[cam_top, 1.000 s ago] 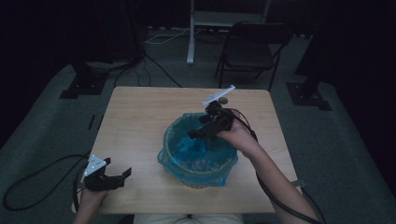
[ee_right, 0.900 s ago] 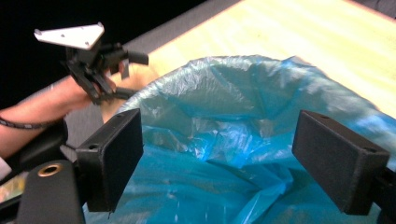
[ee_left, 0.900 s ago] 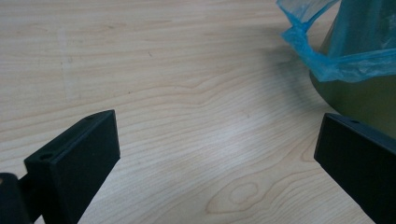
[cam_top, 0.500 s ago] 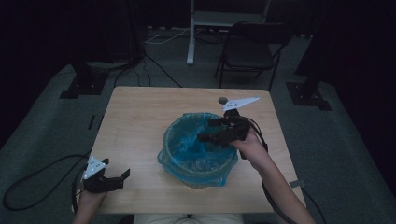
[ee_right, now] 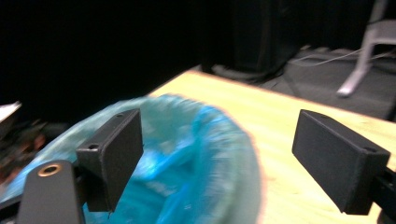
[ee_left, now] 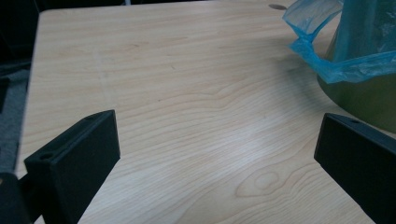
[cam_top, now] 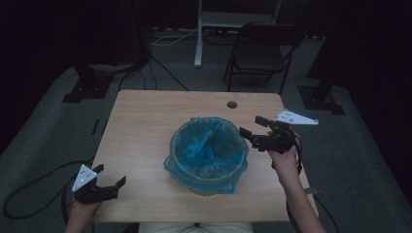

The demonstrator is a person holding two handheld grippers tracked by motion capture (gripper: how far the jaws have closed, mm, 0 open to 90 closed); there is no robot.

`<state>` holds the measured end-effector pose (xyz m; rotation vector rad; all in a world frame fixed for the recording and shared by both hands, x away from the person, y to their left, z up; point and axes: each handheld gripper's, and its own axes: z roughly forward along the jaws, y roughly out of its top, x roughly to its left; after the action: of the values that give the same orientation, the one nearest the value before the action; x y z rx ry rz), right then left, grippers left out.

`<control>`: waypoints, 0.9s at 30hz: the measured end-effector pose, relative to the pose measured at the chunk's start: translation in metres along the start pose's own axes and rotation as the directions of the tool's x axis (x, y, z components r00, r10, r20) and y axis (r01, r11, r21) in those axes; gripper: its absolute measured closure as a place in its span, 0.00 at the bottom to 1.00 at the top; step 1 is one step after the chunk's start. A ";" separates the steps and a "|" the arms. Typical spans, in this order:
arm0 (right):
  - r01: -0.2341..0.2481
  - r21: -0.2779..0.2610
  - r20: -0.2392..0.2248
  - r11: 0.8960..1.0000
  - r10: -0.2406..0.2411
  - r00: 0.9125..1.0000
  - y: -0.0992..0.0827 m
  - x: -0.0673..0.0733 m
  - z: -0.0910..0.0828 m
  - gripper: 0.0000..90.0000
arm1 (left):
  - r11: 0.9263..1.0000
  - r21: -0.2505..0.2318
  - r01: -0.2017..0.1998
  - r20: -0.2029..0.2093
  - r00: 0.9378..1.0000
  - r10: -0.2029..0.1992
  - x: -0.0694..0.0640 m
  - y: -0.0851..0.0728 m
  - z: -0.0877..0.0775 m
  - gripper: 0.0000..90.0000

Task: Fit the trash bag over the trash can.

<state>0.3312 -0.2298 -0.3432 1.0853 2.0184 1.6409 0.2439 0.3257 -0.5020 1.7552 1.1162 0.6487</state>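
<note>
A round bin lined with a blue plastic bag (cam_top: 208, 153) stands in the middle of the wooden table (cam_top: 145, 126). My right gripper (cam_top: 253, 127) hovers just right of the bin's rim, open, with nothing between its jaws. In the right gripper view the blue bag (ee_right: 187, 163) lies below and left of the wide-apart jaws. My left gripper (cam_top: 111, 176) rests at the table's near left corner, open and empty. The left gripper view looks across bare wood toward the bin (ee_left: 359, 70) at the right.
A small dark hole (cam_top: 231, 104) sits near the table's far edge. A folding chair (cam_top: 262, 53) and a white stand (cam_top: 204, 29) are on the floor behind the table. Cables (cam_top: 29, 204) trail on the floor at the left.
My right gripper has moved rightward and toward the near side, from over the bin's far rim to beside its right rim. The left gripper has barely shifted.
</note>
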 end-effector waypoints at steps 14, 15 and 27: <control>-0.071 -0.123 0.191 0.990 0.094 0.977 -0.029 -0.036 -0.023 0.18 | 0.998 -0.051 -0.028 0.013 1.000 0.029 0.004 0.001 -0.010 0.01; -0.074 -0.135 0.197 0.988 0.100 0.975 -0.030 -0.037 -0.024 0.18 | 0.998 -0.061 -0.024 0.010 1.000 0.025 0.005 0.001 -0.012 0.01; -0.068 -0.162 0.181 0.984 0.098 0.979 -0.029 -0.032 -0.024 0.18 | 0.999 -0.050 0.007 0.003 1.000 -0.006 0.010 -0.010 -0.016 0.01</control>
<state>0.3264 -0.2711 -0.3703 1.2318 1.7180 1.6375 0.2320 0.3429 -0.5047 1.7085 1.0941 0.6647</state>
